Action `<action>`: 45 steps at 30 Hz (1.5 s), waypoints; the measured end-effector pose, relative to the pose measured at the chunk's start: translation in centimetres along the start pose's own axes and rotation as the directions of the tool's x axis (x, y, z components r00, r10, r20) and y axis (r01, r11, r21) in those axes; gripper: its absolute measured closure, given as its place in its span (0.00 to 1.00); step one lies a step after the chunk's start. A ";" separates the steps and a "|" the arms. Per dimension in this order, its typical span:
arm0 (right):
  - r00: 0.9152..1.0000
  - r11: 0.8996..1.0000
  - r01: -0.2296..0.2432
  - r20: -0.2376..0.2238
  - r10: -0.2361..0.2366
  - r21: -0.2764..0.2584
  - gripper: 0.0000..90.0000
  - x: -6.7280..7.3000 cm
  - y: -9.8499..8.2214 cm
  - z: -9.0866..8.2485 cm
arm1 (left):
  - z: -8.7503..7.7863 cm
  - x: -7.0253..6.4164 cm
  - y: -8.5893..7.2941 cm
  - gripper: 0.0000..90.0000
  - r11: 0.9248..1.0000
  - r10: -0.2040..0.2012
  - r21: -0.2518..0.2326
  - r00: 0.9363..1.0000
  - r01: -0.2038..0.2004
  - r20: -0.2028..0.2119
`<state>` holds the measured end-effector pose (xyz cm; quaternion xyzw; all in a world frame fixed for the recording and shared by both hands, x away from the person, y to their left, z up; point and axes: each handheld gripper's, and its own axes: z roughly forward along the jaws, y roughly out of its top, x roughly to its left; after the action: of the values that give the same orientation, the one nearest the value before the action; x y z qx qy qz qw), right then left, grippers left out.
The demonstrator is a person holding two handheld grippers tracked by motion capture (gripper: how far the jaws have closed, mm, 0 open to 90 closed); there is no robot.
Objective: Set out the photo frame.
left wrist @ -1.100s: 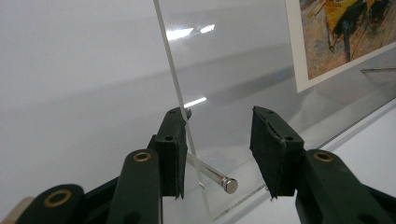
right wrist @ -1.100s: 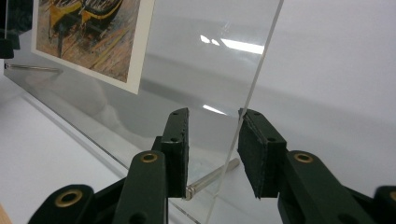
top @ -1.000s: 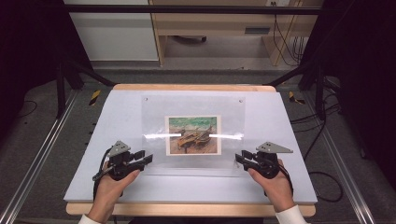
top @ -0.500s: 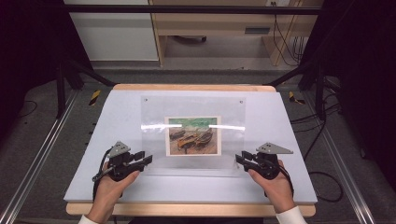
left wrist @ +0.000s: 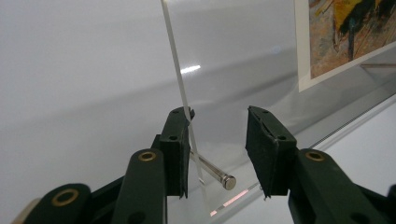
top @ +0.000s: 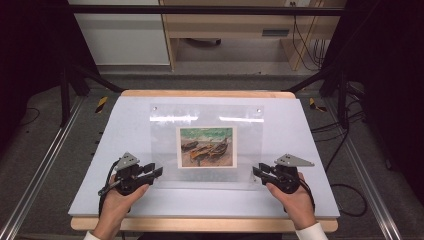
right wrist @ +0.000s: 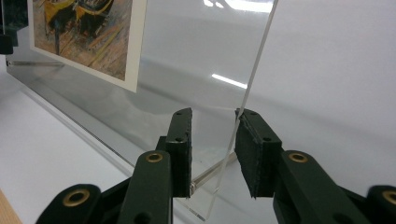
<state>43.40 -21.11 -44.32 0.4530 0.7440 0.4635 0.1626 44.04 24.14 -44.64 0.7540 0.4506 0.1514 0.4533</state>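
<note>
Two grippers stand at the near corners of a clear plastic sheet (top: 206,145) that lies tilted over a white board (top: 100,145) on the table.

From above, the left gripper (top: 156,172) points at the sheet's near left corner and the right gripper (top: 256,171) at its near right corner, each held in a hand.

In the left gripper view, the jaws of the left gripper (left wrist: 219,140) stand partly open with the sheet's edge (left wrist: 180,88) between them. The edge runs against the tip of the left-hand jaw, while the other jaw stands clear of it.

In the right gripper view, the right gripper (right wrist: 214,137) is also partly open around the sheet's edge (right wrist: 254,74). The edge meets the tip of the right-hand jaw, and the other jaw is apart from it. Its jaws have just been closing.

A picture of boats (top: 206,146) sits behind the middle of the sheet. A small metal pin (left wrist: 212,171) juts out near the corner, just past the left gripper's jaws.
</note>
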 end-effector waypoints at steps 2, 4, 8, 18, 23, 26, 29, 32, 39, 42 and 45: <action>1.000 1.000 0.003 0.001 -0.003 0.001 0.75 0.0 0.0 0.0 | 0.0 0.0 0.0 0.66 1.000 0.001 0.001 1.000 -0.001 -0.002; 1.000 1.000 0.003 0.000 -0.003 0.001 0.75 0.0 -0.1 0.0 | 0.0 -0.1 0.0 0.67 1.000 0.001 0.003 1.000 -0.001 -0.003; 1.000 1.000 0.004 0.001 -0.004 0.003 0.76 0.0 -0.1 -0.1 | -0.1 -0.2 -0.1 0.67 1.000 0.003 0.003 1.000 -0.003 -0.007; 1.000 1.000 0.003 -0.001 -0.003 0.008 0.77 0.2 -0.3 -0.2 | -0.2 -0.3 -0.3 0.68 1.000 0.010 0.010 1.000 -0.010 -0.011; 1.000 1.000 0.007 -0.003 -0.007 0.007 0.77 0.2 -0.4 -0.2 | -0.2 -0.4 -0.3 0.68 1.000 0.016 0.014 1.000 -0.015 -0.015; 1.000 1.000 0.005 -0.002 -0.005 0.008 0.77 0.2 -0.4 -0.2 | -0.2 -0.4 -0.3 0.68 1.000 0.016 0.014 1.000 -0.016 -0.014; 1.000 1.000 0.007 -0.002 -0.007 0.010 0.77 0.2 -0.5 -0.3 | -0.3 -0.4 -0.4 0.68 1.000 0.016 0.017 1.000 -0.016 -0.017; 1.000 1.000 0.009 -0.002 -0.009 0.010 0.78 0.3 -0.5 -0.3 | -0.3 -0.5 -0.4 0.68 1.000 0.016 0.018 1.000 -0.016 -0.019; 1.000 1.000 0.011 -0.002 -0.011 0.015 0.78 0.3 -0.5 -0.3 | -0.3 -0.5 -0.4 0.68 1.000 0.017 0.019 1.000 -0.017 -0.021; 1.000 1.000 0.010 -0.001 -0.010 0.014 0.78 0.3 -0.5 -0.3 | -0.3 -0.6 -0.5 0.69 1.000 0.018 0.020 1.000 -0.017 -0.022; 1.000 1.000 0.010 0.001 -0.010 0.014 0.78 0.3 -0.5 -0.4 | -0.4 -0.6 -0.5 0.69 1.000 0.020 0.022 1.000 -0.020 -0.022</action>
<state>42.73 -21.13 -44.49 0.4507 0.7495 0.4570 0.1622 43.24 23.99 -44.73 0.7617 0.4496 0.1592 0.4386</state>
